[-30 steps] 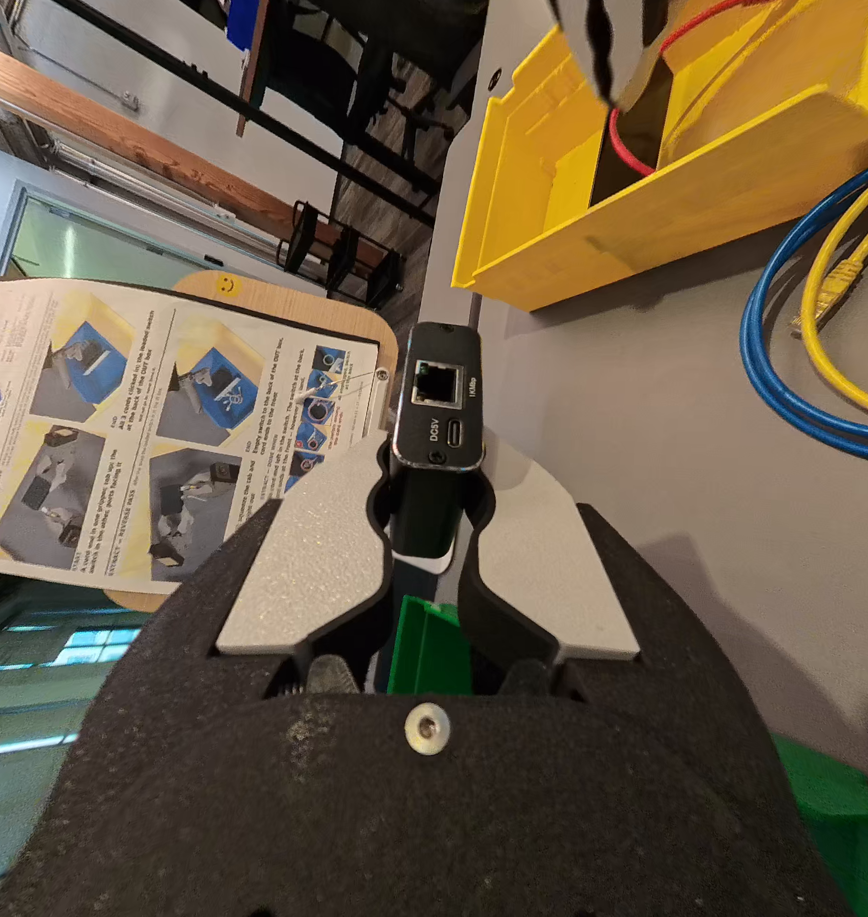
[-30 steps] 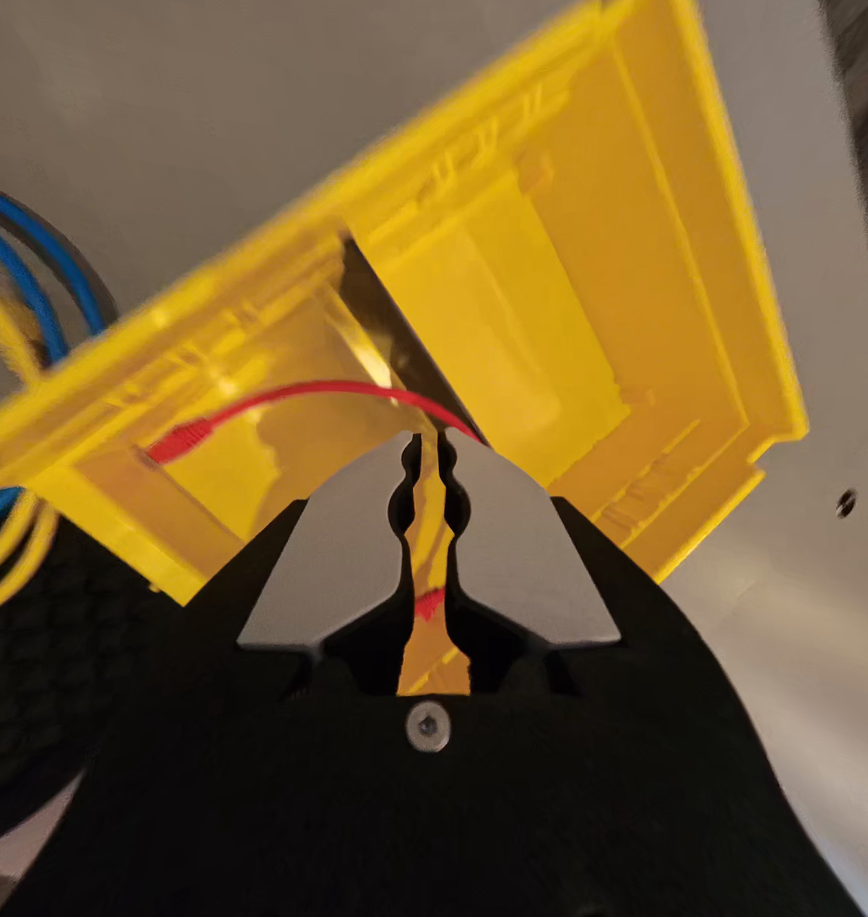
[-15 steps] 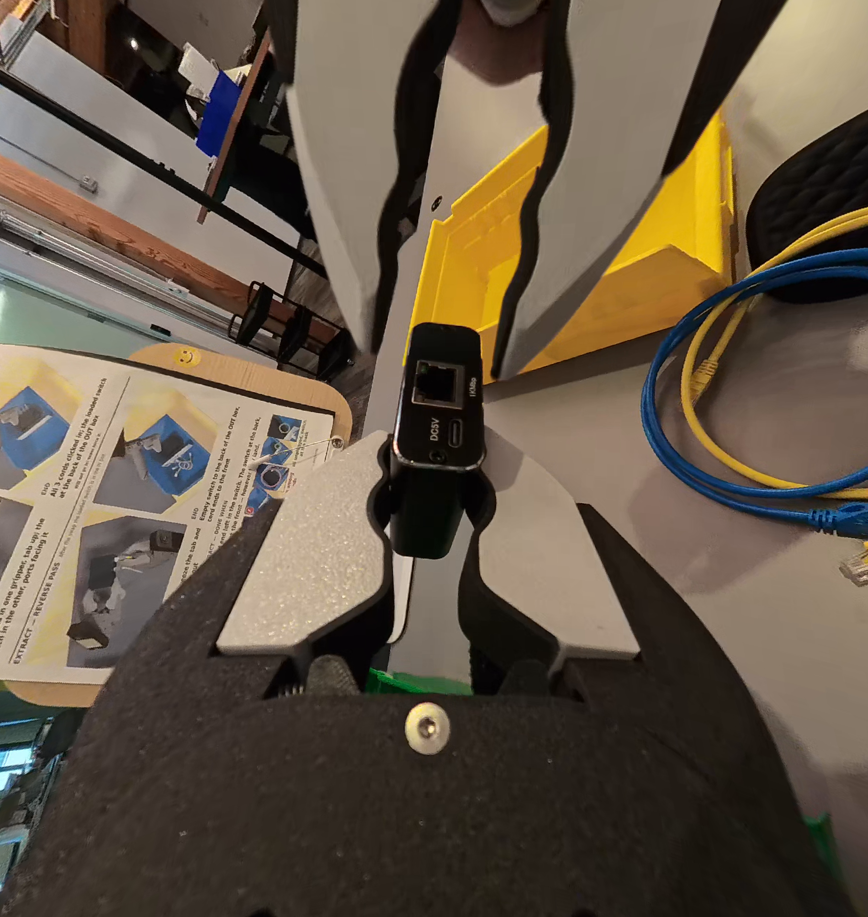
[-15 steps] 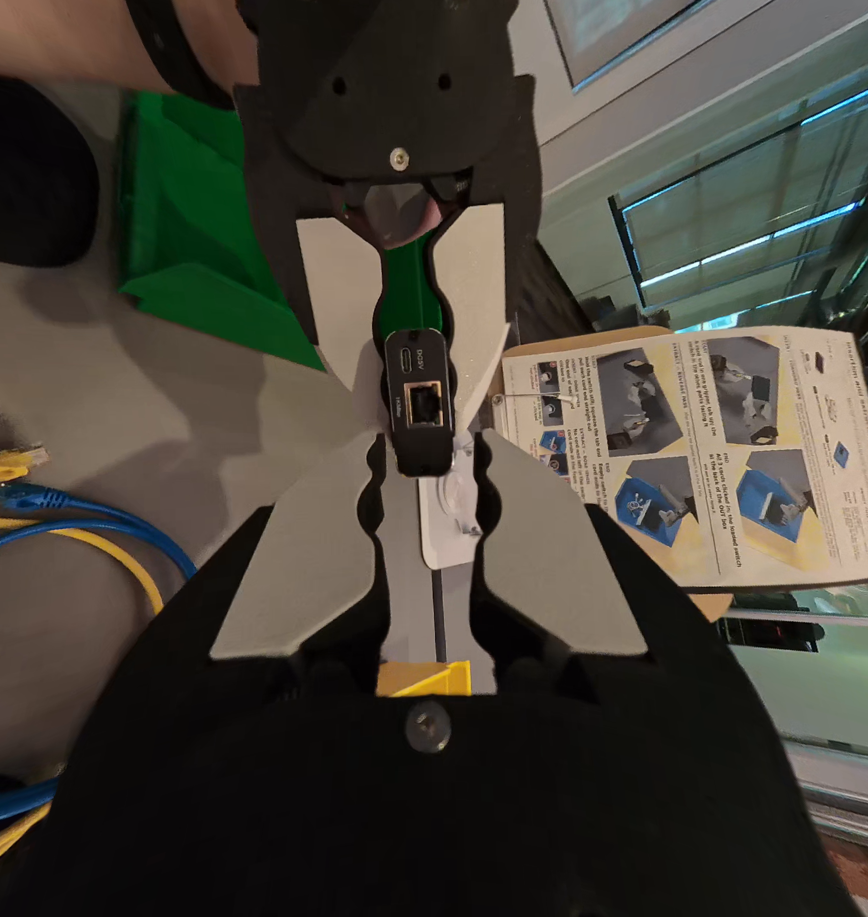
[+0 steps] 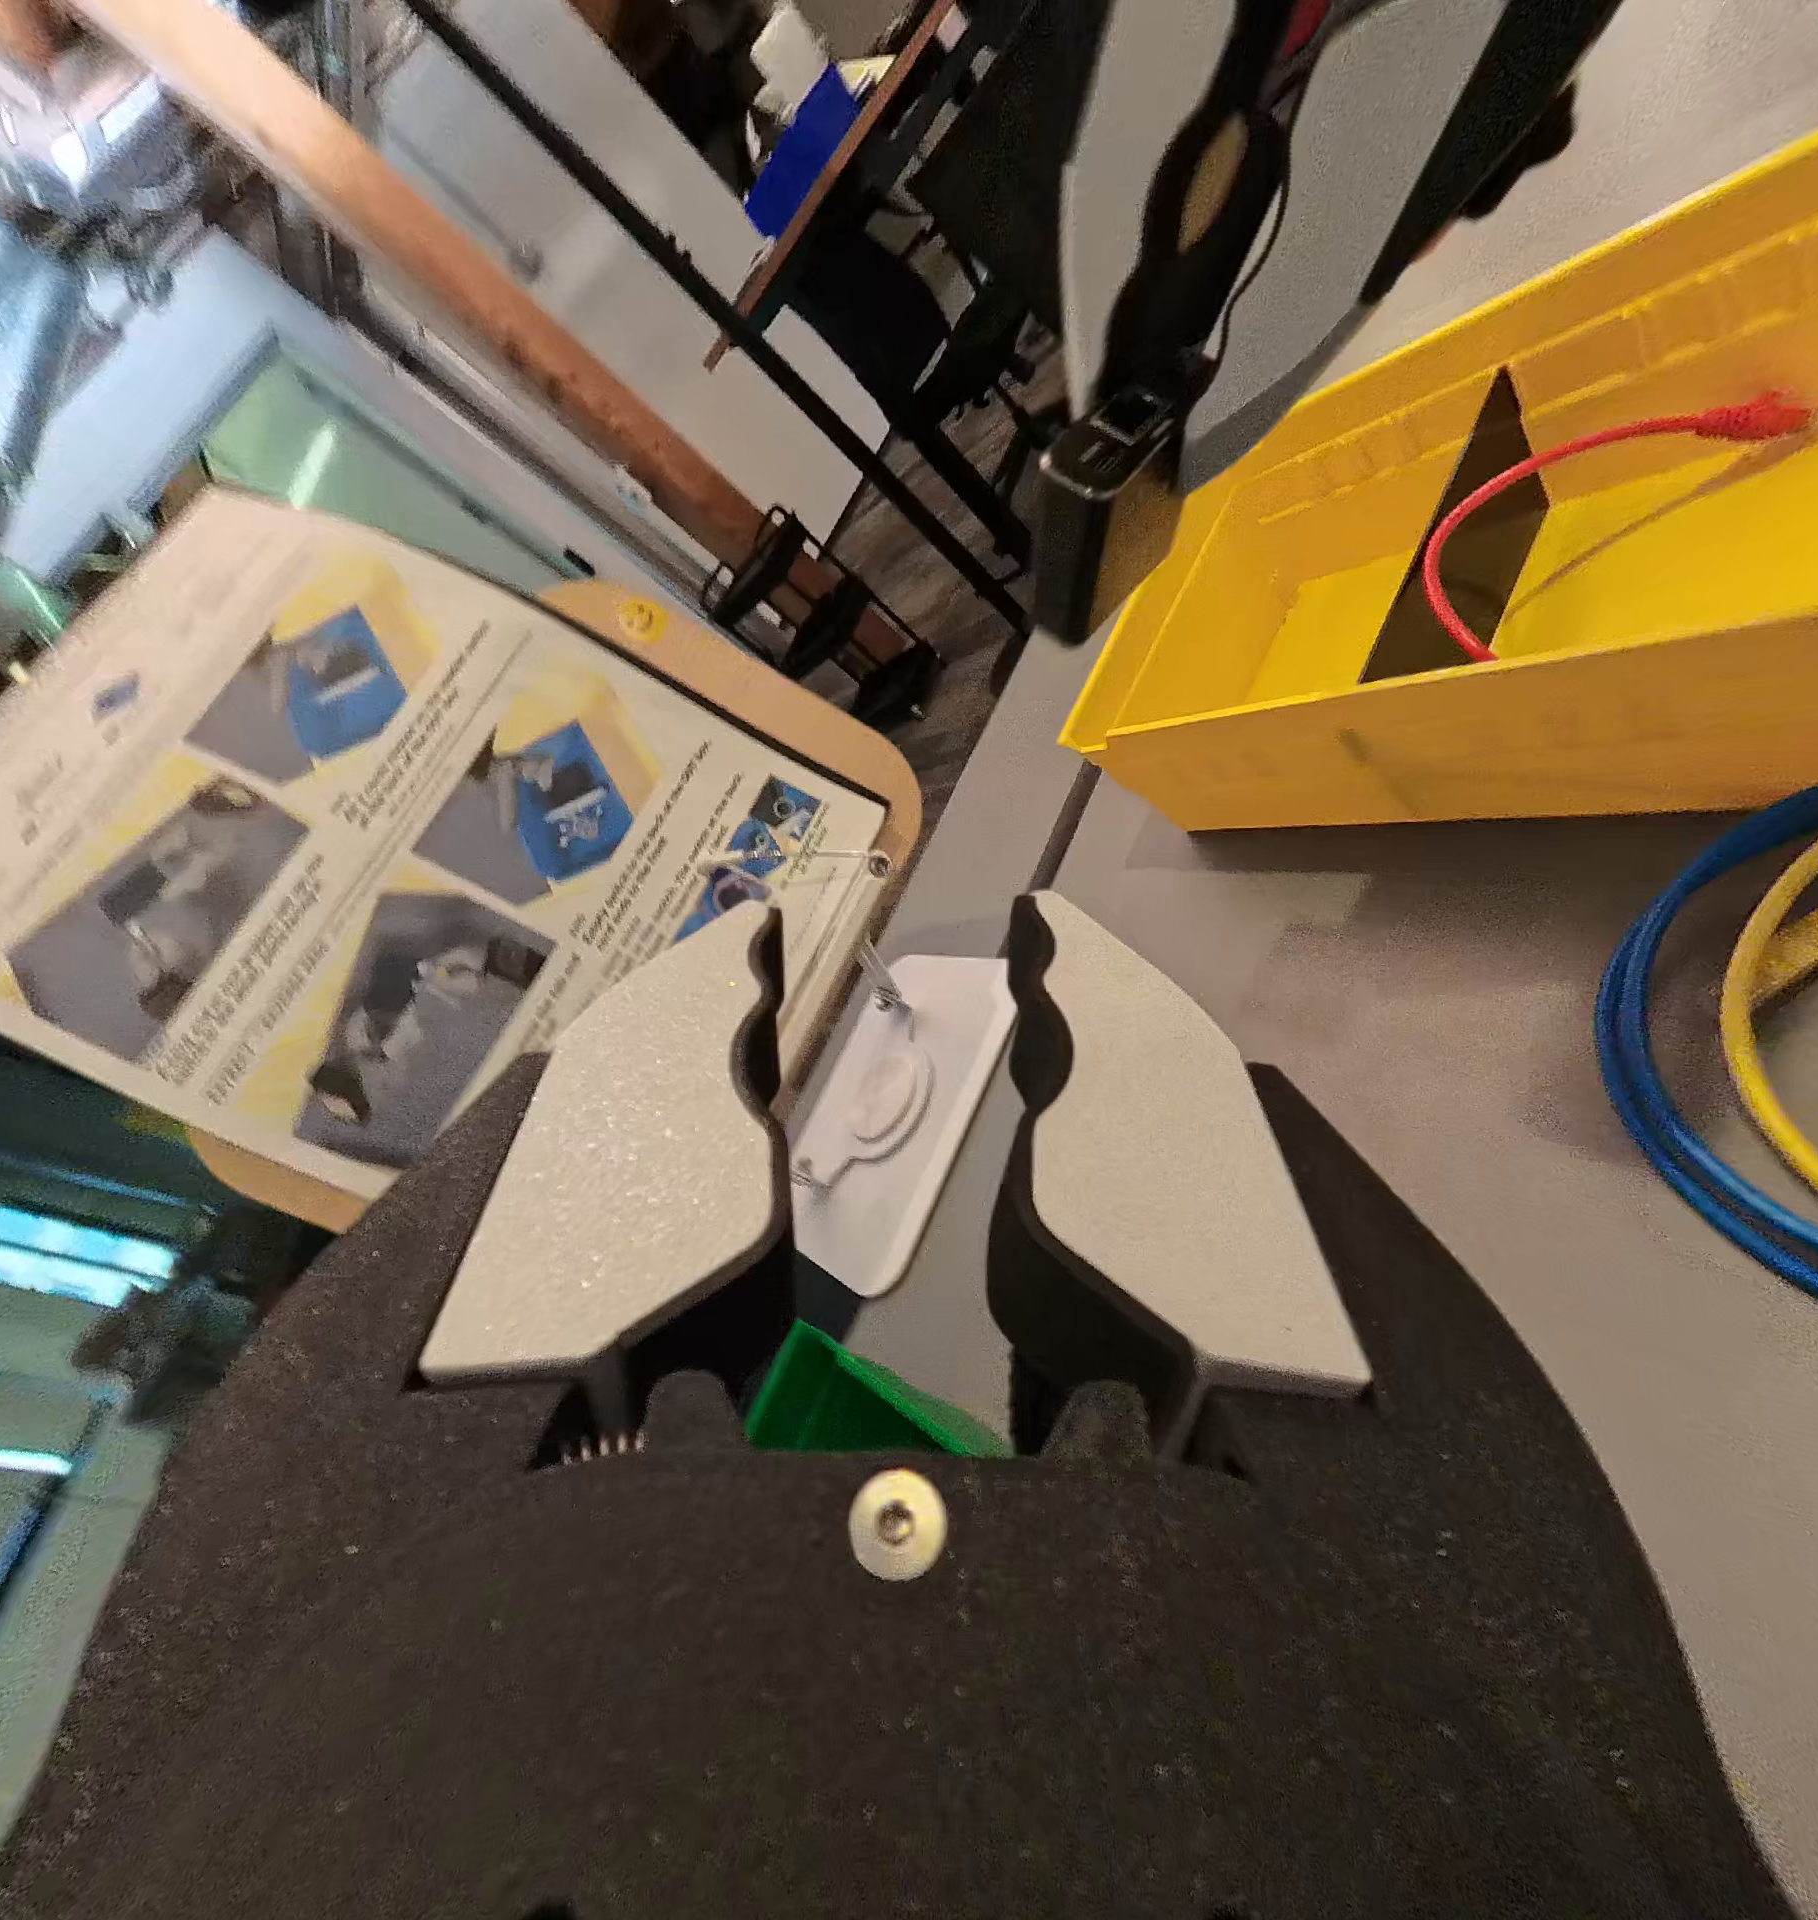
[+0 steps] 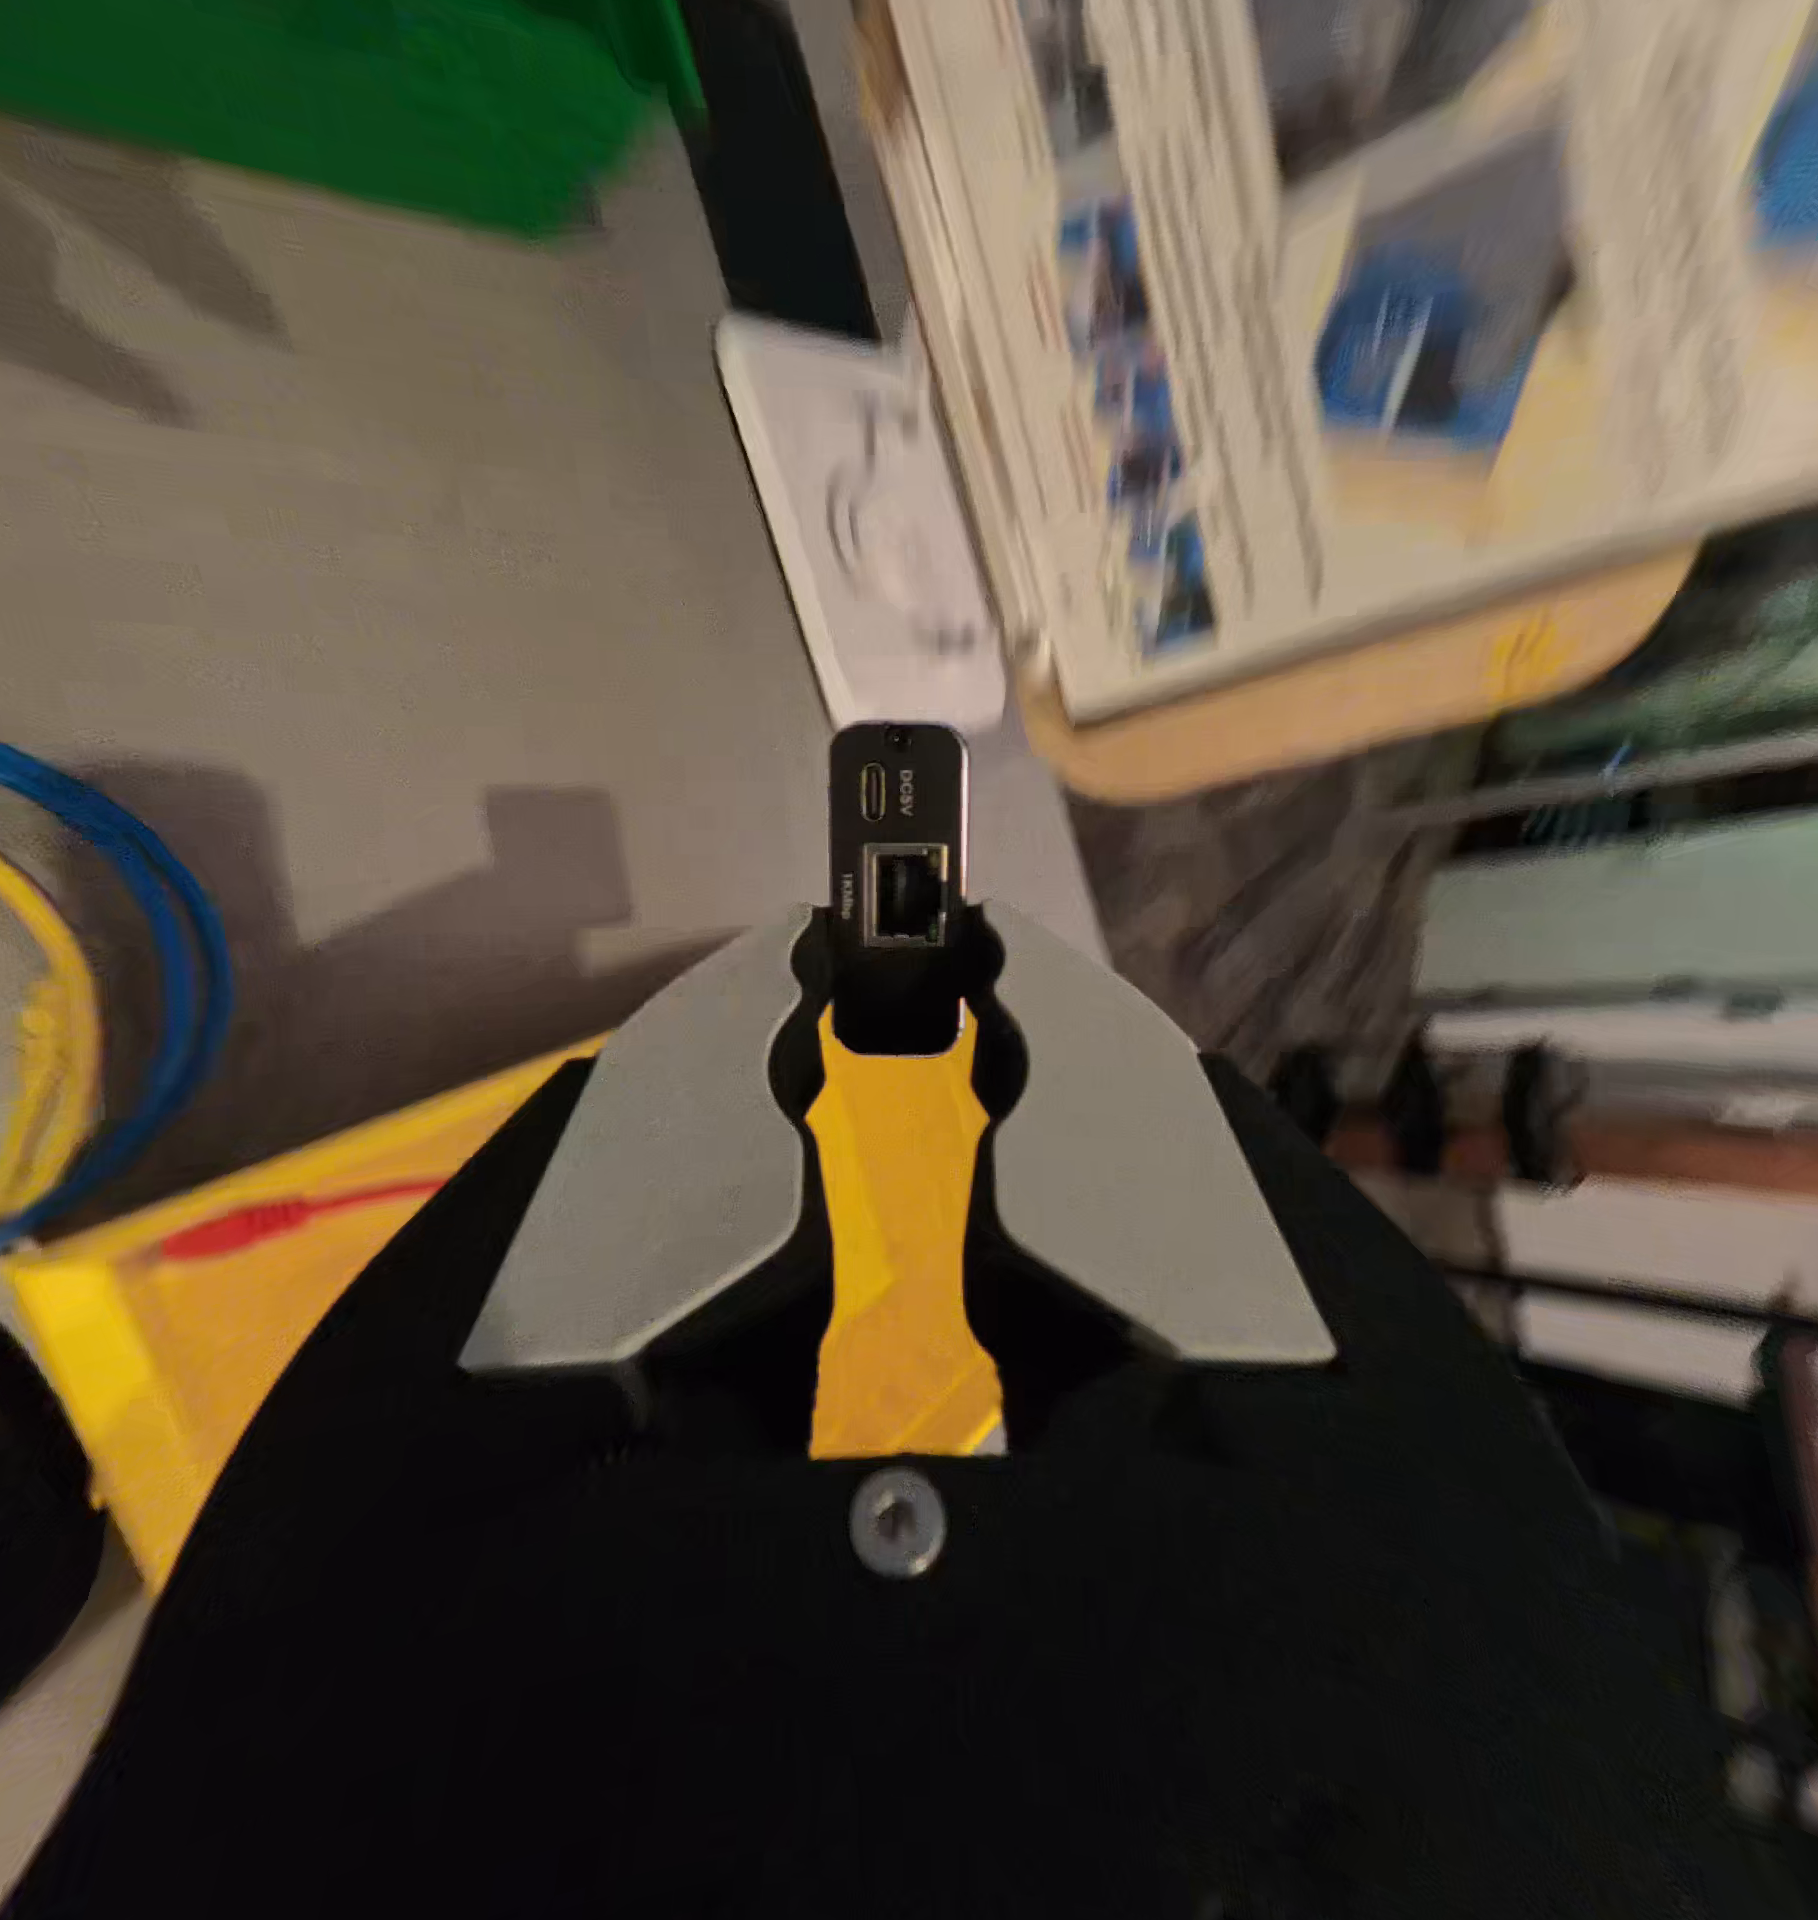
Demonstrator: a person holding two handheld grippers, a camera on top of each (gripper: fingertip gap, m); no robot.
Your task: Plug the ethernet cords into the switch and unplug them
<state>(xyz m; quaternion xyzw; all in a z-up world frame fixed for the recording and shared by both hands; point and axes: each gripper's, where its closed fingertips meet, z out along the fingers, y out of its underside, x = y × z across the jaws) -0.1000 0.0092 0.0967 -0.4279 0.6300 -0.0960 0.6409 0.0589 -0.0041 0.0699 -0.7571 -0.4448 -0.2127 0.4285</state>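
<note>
The right gripper (image 6: 900,925) squeezes the small black switch (image 6: 897,883) between its two fingers, pads tight on both sides. The switch stands up on end with its port facing the camera, likely so a cord can be pushed straight in. This gripper hangs in the air above the yellow bin (image 6: 261,1278), which sits at one edge of the grey tabletop (image 6: 417,623). The left gripper (image 5: 894,914) is open and holds nothing. Its fingers (image 5: 656,1122) point low over the tabletop toward the edge where a picture sheet on a board (image 5: 385,831) stands on a white stand (image 5: 915,1091). It looks free so it can go get a cord. A red cord (image 5: 1611,436) lies inside the yellow bin. A blue cord (image 5: 1653,1039) and a yellow cord (image 5: 1757,997) lie looped on the tabletop just beside the bin. No cord is in the switch yet. A green bin (image 5: 853,1403) sits close under the left gripper.
</note>
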